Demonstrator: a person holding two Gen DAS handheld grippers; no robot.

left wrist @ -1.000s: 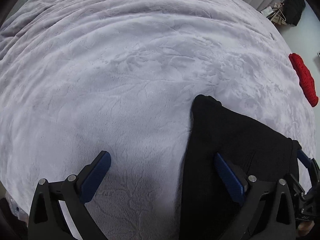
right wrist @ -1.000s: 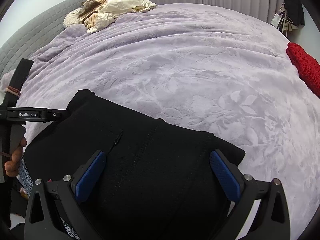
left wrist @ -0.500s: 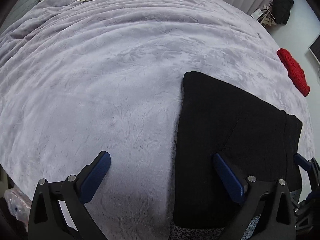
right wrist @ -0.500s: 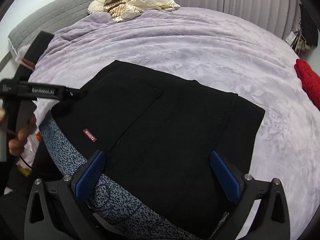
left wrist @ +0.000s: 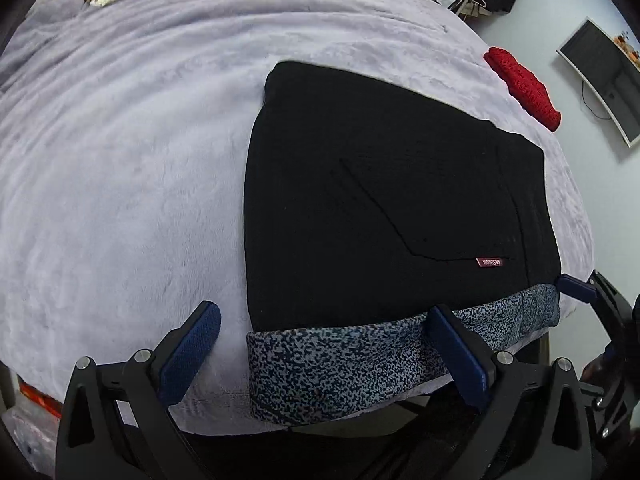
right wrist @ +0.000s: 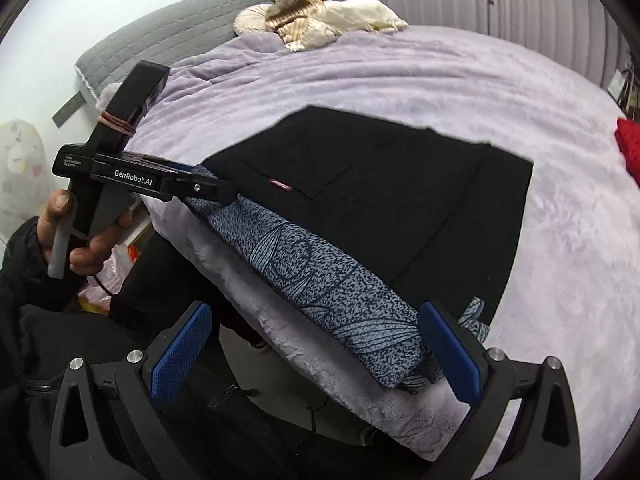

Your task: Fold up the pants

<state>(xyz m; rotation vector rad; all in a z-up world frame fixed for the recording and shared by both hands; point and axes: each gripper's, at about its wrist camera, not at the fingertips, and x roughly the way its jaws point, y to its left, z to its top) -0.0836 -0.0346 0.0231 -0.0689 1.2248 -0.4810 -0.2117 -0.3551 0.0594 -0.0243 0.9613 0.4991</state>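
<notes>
The black pants (left wrist: 392,200) lie folded flat on the lilac bed (left wrist: 120,168), on top of a blue speckled garment (left wrist: 340,364) that hangs over the near edge. My left gripper (left wrist: 320,352) is open and empty, its fingers either side of the pile's near left corner. My right gripper (right wrist: 316,348) is open and empty above the near right corner of the speckled garment (right wrist: 336,292). The pants also show in the right wrist view (right wrist: 404,200). The left gripper shows from the side there (right wrist: 200,188), at the pile's left corner.
A red knitted item (left wrist: 524,86) lies at the bed's far right edge. Pillows and a striped cloth (right wrist: 320,24) are piled by the grey headboard (right wrist: 168,48). A monitor (left wrist: 604,76) hangs on the right wall. The bed edge drops off just below both grippers.
Both grippers have drawn back and up from the pants toward the bed's near edge. The whole folded pile and the speckled garment under it have come into view.
</notes>
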